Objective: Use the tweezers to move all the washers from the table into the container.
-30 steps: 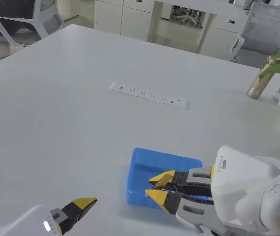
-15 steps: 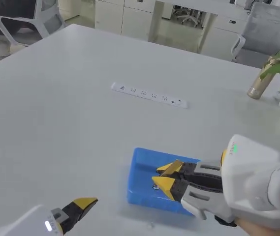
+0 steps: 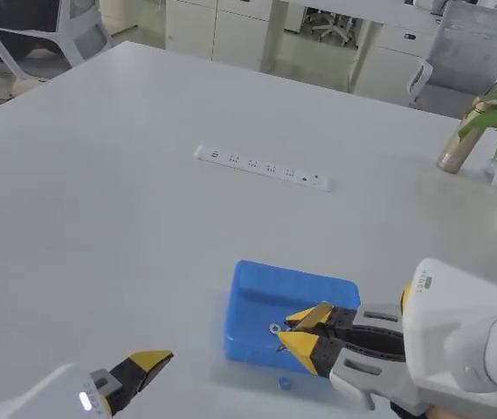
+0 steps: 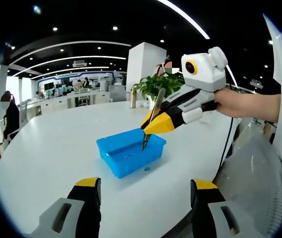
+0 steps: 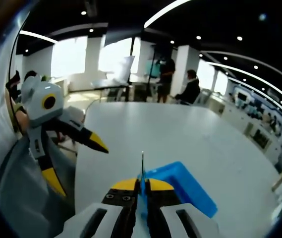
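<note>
While the right tongs, clenched on the tweezers, hold the tips inside the blue container, a few washers seem delivered. One washer lies on the bench just beside it, not yet moved. The left tongs hang released, empty.

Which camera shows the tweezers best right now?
Left gripper view: the tweezers show side-on, tip down over the blue container. Right gripper view sees a thin edge; in head view the right claw mostly hides them.
</note>
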Available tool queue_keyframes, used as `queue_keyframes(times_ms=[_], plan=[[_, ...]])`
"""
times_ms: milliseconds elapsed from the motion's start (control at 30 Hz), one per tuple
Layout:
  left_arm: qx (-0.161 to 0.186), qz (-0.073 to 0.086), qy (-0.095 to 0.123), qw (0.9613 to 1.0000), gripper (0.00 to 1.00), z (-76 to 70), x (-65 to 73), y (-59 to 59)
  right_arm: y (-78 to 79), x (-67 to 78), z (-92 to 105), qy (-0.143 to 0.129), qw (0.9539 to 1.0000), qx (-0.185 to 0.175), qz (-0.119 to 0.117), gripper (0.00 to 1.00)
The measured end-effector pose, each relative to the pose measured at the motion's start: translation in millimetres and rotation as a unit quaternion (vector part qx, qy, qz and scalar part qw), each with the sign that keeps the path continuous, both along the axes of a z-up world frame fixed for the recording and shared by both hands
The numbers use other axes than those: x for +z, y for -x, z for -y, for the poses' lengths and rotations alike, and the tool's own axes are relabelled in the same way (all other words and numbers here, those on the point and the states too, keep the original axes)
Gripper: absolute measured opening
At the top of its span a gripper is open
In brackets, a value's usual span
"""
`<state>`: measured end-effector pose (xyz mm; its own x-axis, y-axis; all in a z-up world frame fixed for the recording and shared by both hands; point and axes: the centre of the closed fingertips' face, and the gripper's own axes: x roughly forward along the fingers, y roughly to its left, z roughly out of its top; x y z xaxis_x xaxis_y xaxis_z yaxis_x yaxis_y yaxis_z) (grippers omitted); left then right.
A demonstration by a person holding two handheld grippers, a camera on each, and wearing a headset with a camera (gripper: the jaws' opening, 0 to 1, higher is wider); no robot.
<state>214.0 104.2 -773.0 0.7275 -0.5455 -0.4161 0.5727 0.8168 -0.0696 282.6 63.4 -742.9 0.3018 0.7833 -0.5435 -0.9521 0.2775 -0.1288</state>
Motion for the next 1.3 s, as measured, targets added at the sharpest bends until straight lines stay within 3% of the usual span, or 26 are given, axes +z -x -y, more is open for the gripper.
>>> queue_keyframes(times_ms=[433, 533, 700, 833, 1000, 1300], plan=[[0.001, 0.000, -0.001, 1.0000, 0.74, -0.7, -0.3, -0.3, 1.5, -3.5, 6.1, 0.004, 1.0000, -0.006, -0.007, 0.03], [0.000, 0.000, -0.002, 1.0000, 0.74, -0.4, -0.4, -0.1, 0.6, -14.0, 10.2, 0.009, 0.9998, -0.009, -0.014, 0.03], [-0.001, -0.001, -0.001, 1.0000, 0.74, -0.2, -0.4, 0.1, -0.9, -35.6, 17.4, 0.002, 0.9981, -0.027, -0.055, 0.03], [-0.001, -0.002, -0.002, 1.0000, 0.74, -0.3, -0.8, 0.2, -2.6, -46.5, 20.1, 0.003, 0.9969, -0.036, -0.069, 0.03], [-0.004, -0.002, -0.003, 1.0000, 0.74, 0.6, -1.2, 0.7, -9.7, -59.5, 21.7, 0.000, 0.9953, -0.054, -0.080, 0.03], [-0.006, -0.005, -0.005, 1.0000, 0.73, 0.9, -2.4, 1.2, -10.7, -71.4, 20.3, 0.016, 0.9952, -0.059, -0.077, 0.03]])
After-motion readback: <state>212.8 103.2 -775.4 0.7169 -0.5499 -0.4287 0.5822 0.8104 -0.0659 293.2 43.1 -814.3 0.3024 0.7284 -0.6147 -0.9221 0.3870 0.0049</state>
